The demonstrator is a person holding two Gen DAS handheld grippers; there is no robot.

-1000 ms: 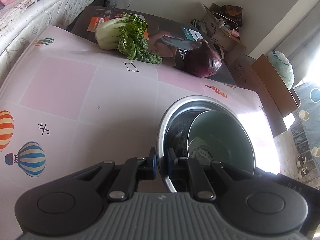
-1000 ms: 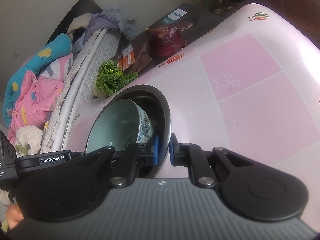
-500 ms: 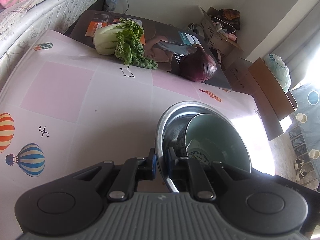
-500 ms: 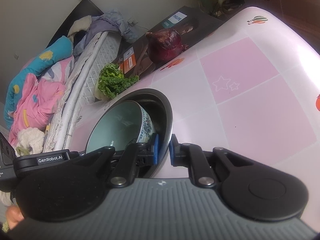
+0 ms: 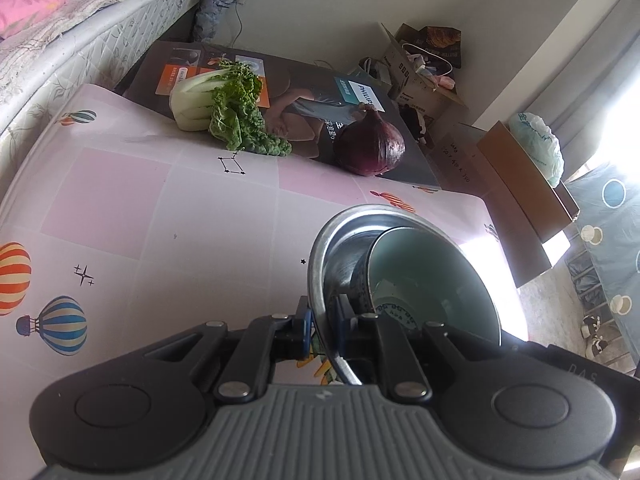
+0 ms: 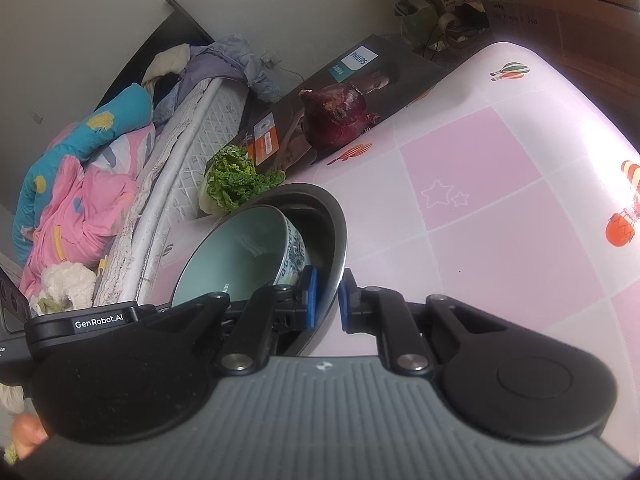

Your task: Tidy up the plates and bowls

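Round steel basin (image 5: 320,256), pale-green ceramic bowl (image 5: 432,276) nested inside, lower centre. Left claw (image 5: 322,326) and right claw (image 6: 326,300) each pinch opposite rims, likely sharing the load above the pink desk (image 5: 160,220).

1. The metal bowl (image 5: 336,248) is shiny silver-grey.
2. The ceramic bowl (image 6: 240,256) inside it is pale green within, blue-and-white patterned outside.
3. The tablecloth (image 5: 120,208) shows pink and white squares with striped hot-air balloons.
4. The onion (image 5: 370,148), upper centre, is dark purple.
5. The leafy cabbage (image 5: 224,108) is green and white.
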